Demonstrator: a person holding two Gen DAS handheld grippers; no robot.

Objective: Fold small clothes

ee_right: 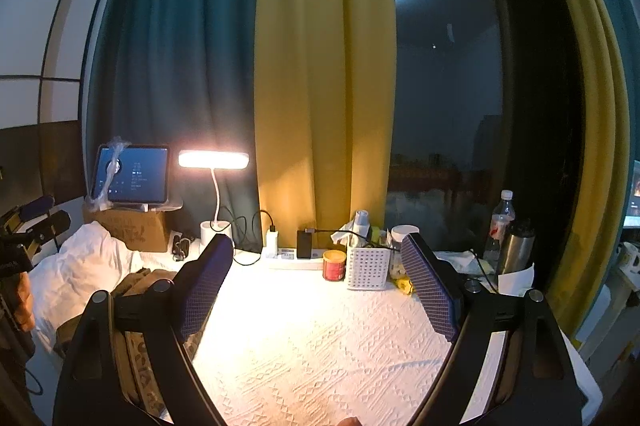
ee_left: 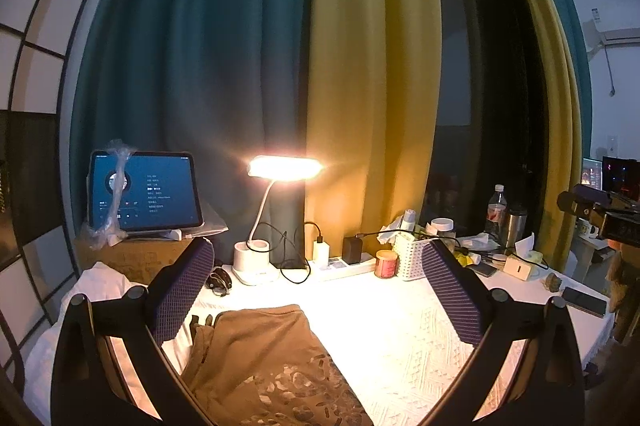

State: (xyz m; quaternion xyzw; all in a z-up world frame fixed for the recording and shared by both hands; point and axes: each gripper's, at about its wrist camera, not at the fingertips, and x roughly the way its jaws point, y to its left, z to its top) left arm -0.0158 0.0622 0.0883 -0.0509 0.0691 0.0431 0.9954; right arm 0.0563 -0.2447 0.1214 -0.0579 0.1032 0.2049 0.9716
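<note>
Now both grippers, left gripper (ee_left: 320, 294) and right gripper (ee_right: 318, 286), hover wide apart-fingered, empty, above the brown garment (ee_left: 260, 358), likely ready for grasping.

The tablecloth (ee_right: 320, 346) is white woven cloth with a raised, bumpy pattern. The brown garment (ee_left: 260, 354) is soft matt cloth with a cracked glossy print. The gripper pads (ee_left: 452, 290) look like ribbed dark rubber. The flask (ee_right: 516, 252) is brushed metal, the basket (ee_right: 368, 268) perforated white plastic, the box (ee_right: 136, 230) plain cardboard
</note>
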